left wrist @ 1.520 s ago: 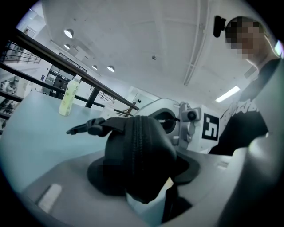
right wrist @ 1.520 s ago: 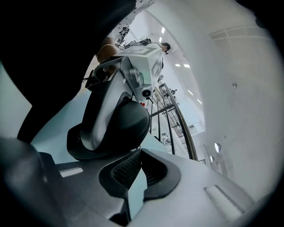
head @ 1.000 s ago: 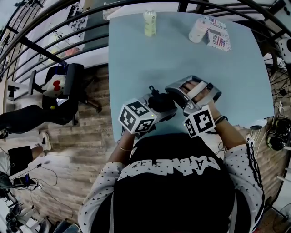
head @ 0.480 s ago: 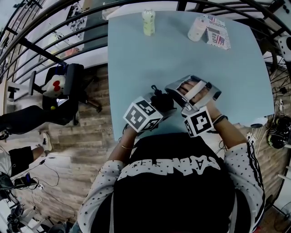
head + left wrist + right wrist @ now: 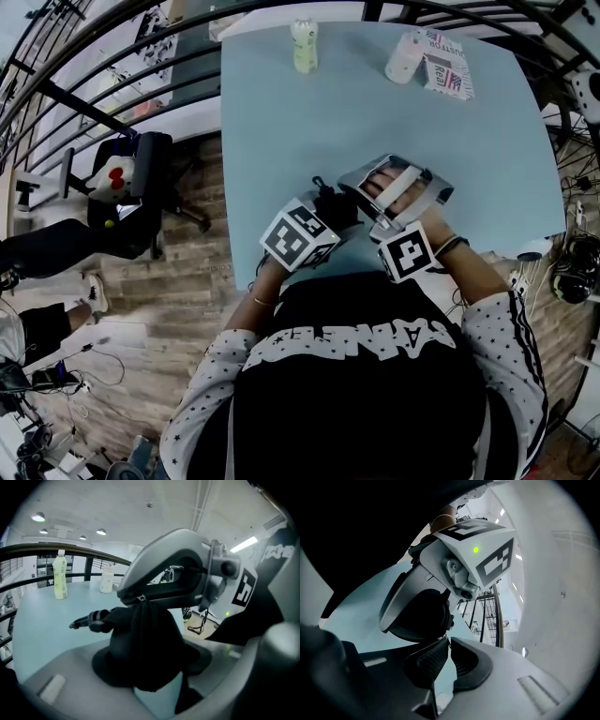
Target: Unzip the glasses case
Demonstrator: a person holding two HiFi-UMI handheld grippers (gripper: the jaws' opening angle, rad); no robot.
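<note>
1. While the light blue table (image 5: pixel 309 122) is sitting below both hands, the work is hanging in the air above its near edge. Anything let go is likely landing on it or going past the edge.
2. The left gripper (image 5: pixel 150 681) is clamping its jaws on the body of the case and carrying all its weight. If that hold is too light, a tug on the zip is probably dragging the whole case out rather than opening it.
3. The right gripper (image 5: pixel 448 644) is pinching its jaws almost together on the zip tab at the top of the case. A pull off the line of the zip is risking a jam.
4. The black glasses case (image 5: pixel 140 634) is sitting deep between the left jaws, with its seam facing the right gripper. If the clamp is pressing across that seam, the slider may be binding against it.
5. The zipper pull (image 5: pixel 140 598) is showing only as a small metal tab between the right pads. With so little to grip, it may be slipping free as soon as the pull is starting.
</note>
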